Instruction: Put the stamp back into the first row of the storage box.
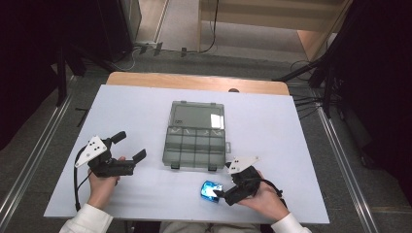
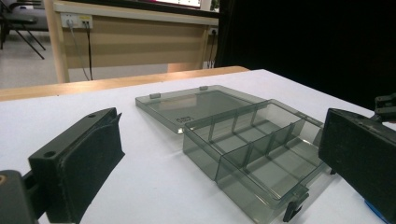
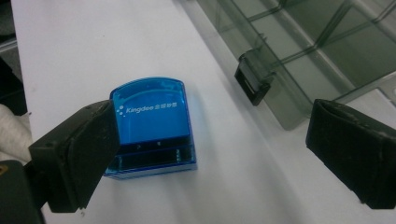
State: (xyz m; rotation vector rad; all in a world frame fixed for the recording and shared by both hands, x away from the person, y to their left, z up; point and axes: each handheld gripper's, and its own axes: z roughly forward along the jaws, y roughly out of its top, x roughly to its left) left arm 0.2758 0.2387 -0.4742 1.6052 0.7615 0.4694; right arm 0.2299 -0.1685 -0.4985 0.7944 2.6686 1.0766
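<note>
A small translucent blue box [image 1: 210, 190] printed "Kingdee" [image 3: 149, 126] lies flat on the white table [image 1: 141, 111] near its front edge. My right gripper [image 1: 221, 196] is down beside it and stands open [image 3: 217, 126]; its left jaw is close against the blue box's side and the other jaw is far off, so nothing is gripped. A smoke-grey clear organiser box [image 1: 194, 148] lies open at mid-table, its lid [image 1: 198, 115] folded back flat and its compartments [image 2: 252, 149] empty. My left gripper [image 1: 130, 145] rests at the left, open and empty [image 2: 219, 130], pointing toward the organiser.
The organiser's front latch [image 3: 254, 77] sticks out toward the blue box. A wooden strip [image 1: 194, 82] runs along the table's far edge. Stands and cables [image 1: 311, 73] crowd the floor beyond it. Bare white tabletop lies between the two grippers.
</note>
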